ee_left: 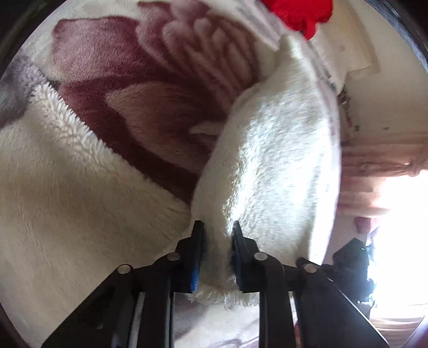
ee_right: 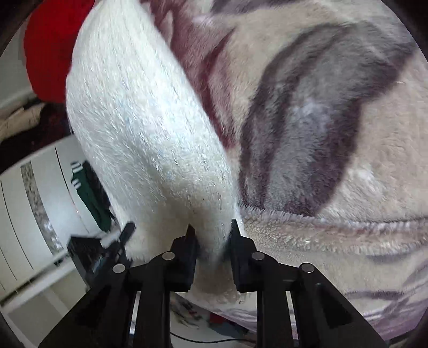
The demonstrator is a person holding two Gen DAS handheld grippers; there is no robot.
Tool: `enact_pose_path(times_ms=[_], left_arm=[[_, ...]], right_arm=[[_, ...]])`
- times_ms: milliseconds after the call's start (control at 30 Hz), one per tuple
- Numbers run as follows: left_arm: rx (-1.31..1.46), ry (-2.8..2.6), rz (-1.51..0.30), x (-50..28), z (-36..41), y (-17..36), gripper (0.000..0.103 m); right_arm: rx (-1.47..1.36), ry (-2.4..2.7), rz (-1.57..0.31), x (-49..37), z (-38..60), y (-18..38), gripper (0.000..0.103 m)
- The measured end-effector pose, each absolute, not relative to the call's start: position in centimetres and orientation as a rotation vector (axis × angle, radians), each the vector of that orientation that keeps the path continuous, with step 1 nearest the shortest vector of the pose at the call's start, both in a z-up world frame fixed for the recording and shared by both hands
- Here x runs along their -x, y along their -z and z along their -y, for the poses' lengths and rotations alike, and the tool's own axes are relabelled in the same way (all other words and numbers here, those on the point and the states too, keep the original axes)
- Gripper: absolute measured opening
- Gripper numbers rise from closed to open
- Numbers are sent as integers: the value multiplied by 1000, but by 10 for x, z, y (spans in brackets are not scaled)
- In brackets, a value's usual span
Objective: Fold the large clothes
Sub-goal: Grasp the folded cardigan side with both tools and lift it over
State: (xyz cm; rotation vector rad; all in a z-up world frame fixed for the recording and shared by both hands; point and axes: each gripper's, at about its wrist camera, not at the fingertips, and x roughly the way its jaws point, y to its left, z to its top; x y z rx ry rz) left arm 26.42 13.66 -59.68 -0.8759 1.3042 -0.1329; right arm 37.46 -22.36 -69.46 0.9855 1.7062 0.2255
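Fleecy white sherpa cloth, the underside of a blanket (ee_left: 267, 160) printed in maroon and grey, is pinched in both grippers. Left gripper (ee_left: 217, 227) has its jaws nearly closed on a raised fold; right gripper (ee_right: 211, 227) likewise. A red garment (ee_right: 48, 53) lies beyond. No writing is readable.

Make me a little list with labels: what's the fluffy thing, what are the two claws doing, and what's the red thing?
fluffy thing: white fleece blanket, its other side printed maroon and grey
left gripper: shut on a fold of the blanket
right gripper: shut on another fold of the blanket
blanket's state: held-up part raised, the rest spread below
red thing: red cloth at the top edge; what it is cannot be told
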Motion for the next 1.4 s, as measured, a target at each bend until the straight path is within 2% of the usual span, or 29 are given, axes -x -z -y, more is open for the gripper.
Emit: enact_pose_path(times_ms=[200,267,367,500,600,667,700,733,767,800,900,967,1000,1033,1100,1267,1400], left_arm=[[972,170,-1235,-275,-136,574,13],[924,164,-1224,-282,-138,573,5],[849,166,-1259,-291,-131,591,4],[963,210,-1291,-286,-138,613,6],[1095,206,-1287,-276,-155,616,12],[1135,197,-1258,-265,-163,611,16],[1125,194,-1251,-261,-165,609,31],[1103,190,-1259,-257,-165,609,62],[1080,183,-1276,-251,-164,610,74],[1056,179,-1307,-247,-161,613,76],[1036,215,-1440,-251,-144,637,75],[1038,191,-1435,-254,-137,638,66],[1008,149,-1424,-256,-136,631,44],[993,135,-1415,-260,-135,627,22],[1074,126,-1355,-269,-140,615,21],[1282,106,-1230,-295,-154,598,21],[1287,106,-1220,-315,-152,601,21]], right_arm=[[-1024,-194,-1657,-390,238,674,16],[-1022,-191,-1619,-399,247,671,15],[-931,-163,-1582,-413,252,670,14],[-906,-147,-1626,-417,257,684,14],[-941,-204,-1693,-419,254,693,21],[-949,-231,-1728,-416,253,696,34],[-941,-250,-1758,-415,250,699,53],[-932,-255,-1774,-411,249,701,65],[-924,-254,-1785,-408,247,704,66],[-937,-256,-1798,-402,242,709,66],[-945,-299,-1897,-389,214,727,66],[-909,-302,-1917,-385,199,728,64],[-967,-288,-1883,-383,198,726,43],[-1041,-278,-1871,-382,198,725,28],[-1271,-230,-1838,-380,206,725,25],[-1625,-216,-1710,-389,204,720,24],[-1635,-228,-1633,-407,197,714,24]])
